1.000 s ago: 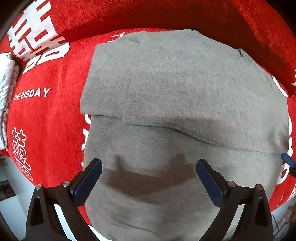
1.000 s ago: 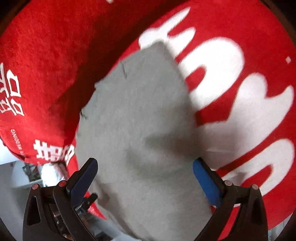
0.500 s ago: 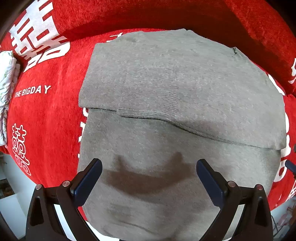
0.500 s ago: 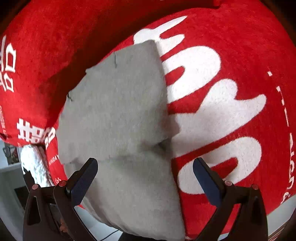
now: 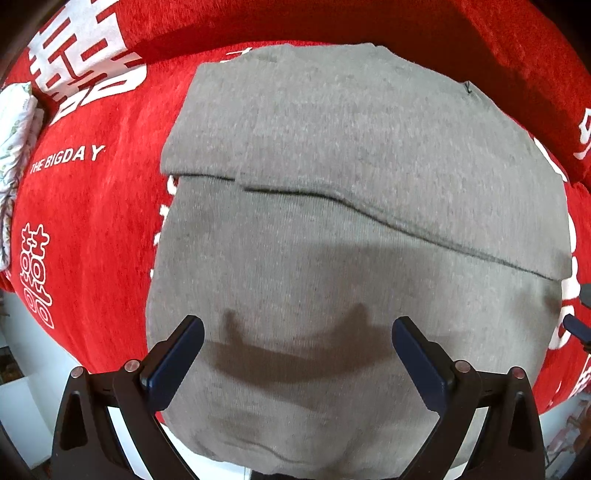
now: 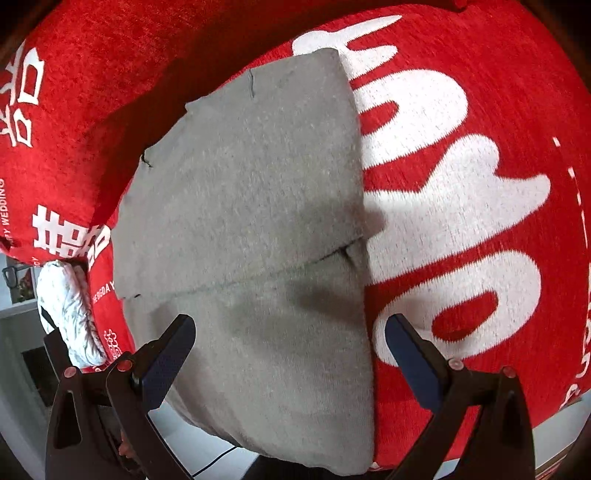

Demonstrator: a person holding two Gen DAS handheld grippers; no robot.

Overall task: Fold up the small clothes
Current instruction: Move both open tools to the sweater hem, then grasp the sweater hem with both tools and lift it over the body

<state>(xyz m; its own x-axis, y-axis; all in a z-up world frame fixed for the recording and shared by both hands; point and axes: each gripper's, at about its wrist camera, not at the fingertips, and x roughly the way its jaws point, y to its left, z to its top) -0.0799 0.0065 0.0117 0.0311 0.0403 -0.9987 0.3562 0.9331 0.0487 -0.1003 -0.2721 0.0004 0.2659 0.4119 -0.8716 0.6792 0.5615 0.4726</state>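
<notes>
A grey knit garment (image 5: pixel 332 184) lies flat on a red cloth with white lettering (image 5: pixel 92 192). Its far part is folded over, and the fold's edge runs across the middle. Its near end hangs over the front edge. My left gripper (image 5: pixel 297 345) is open and empty, hovering above the near half. In the right wrist view the same garment (image 6: pixel 251 206) lies left of centre. My right gripper (image 6: pixel 290 347) is open and empty above the garment's right edge. Its tip (image 5: pixel 576 326) shows at the right rim of the left wrist view.
A white patterned folded cloth (image 5: pixel 16 122) lies at the left edge of the red cover; it also shows in the right wrist view (image 6: pixel 68 314). The cover's raised back (image 5: pixel 369 26) rises behind the garment. White floor shows below the front edge.
The right gripper has pulled back and swung right, so more of the garment and the white lettering shows. The left gripper has stayed nearly still.
</notes>
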